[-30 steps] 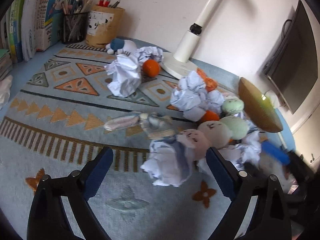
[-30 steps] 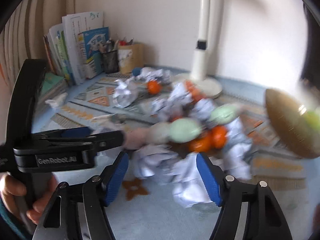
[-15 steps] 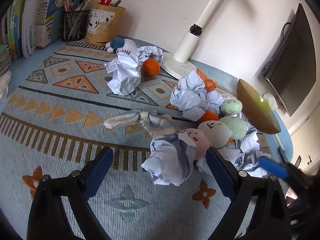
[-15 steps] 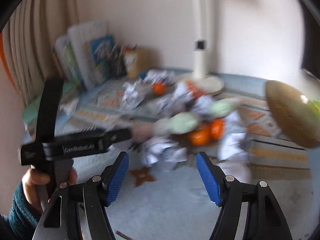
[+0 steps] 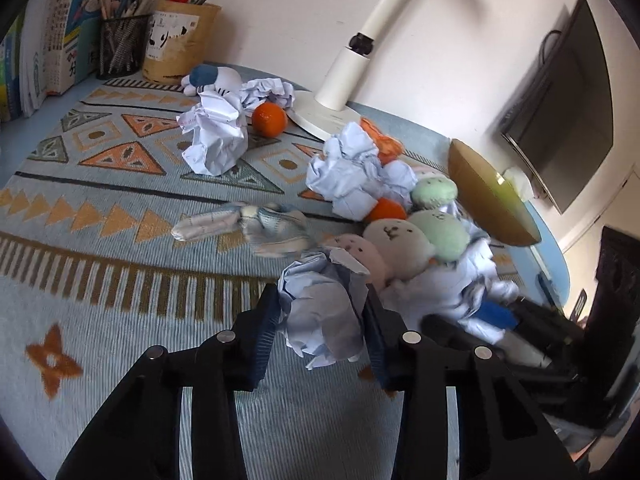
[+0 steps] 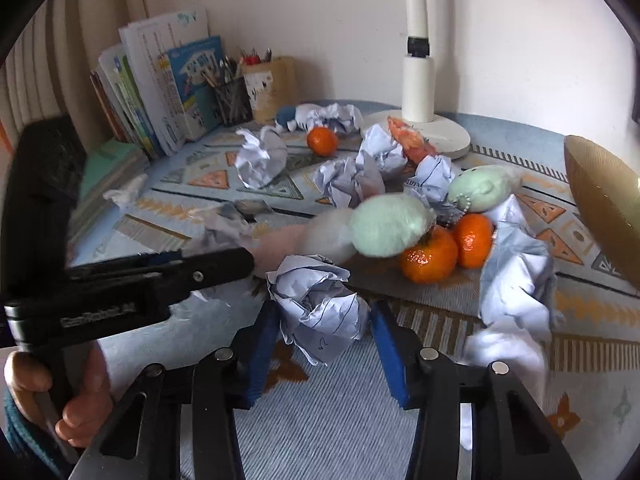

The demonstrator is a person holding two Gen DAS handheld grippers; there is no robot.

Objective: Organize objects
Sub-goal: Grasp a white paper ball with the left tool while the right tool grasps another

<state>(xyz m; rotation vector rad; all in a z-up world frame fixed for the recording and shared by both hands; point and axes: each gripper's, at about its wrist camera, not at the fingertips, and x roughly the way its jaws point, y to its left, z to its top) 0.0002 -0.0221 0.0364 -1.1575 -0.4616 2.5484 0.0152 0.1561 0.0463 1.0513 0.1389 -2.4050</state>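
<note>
Paper balls between both sets of fingers, cluttered tabletop

Left gripper [image 5: 320, 322]: fingers narrow and closing, pads pressing both flanks of a crumpled paper ball [image 5: 322, 312], bottom centre of the left wrist view. Ball is pale blue-white, creased, lifted edges on top.

Right gripper [image 6: 324, 334]: fingers closing around a second paper ball [image 6: 320, 306], lower centre of the right wrist view; left pad touches it, a thin gap shows at the right pad. White with ink lines, tightly crumpled.

Count, right wrist view: three whole oranges, one [image 6: 322, 140] upper centre, two [image 6: 429, 255] right of centre, touching. About eight paper wads in all, some blurred. Two mint plush toys [image 6: 388, 230], plus a beige and a pink one in the left wrist view. One lamp [image 6: 418, 84], base at upper centre. One wooden bowl [image 6: 604, 204] at right edge, tilted. Two pen holders [image 5: 120, 46] upper left, books beside them.

Patterned mat [image 5: 100, 208] covers the tabletop; open room lower left in the left wrist view. A person's hand [image 6: 60, 396] holds the left gripper's handle at lower left of the right wrist view.
</note>
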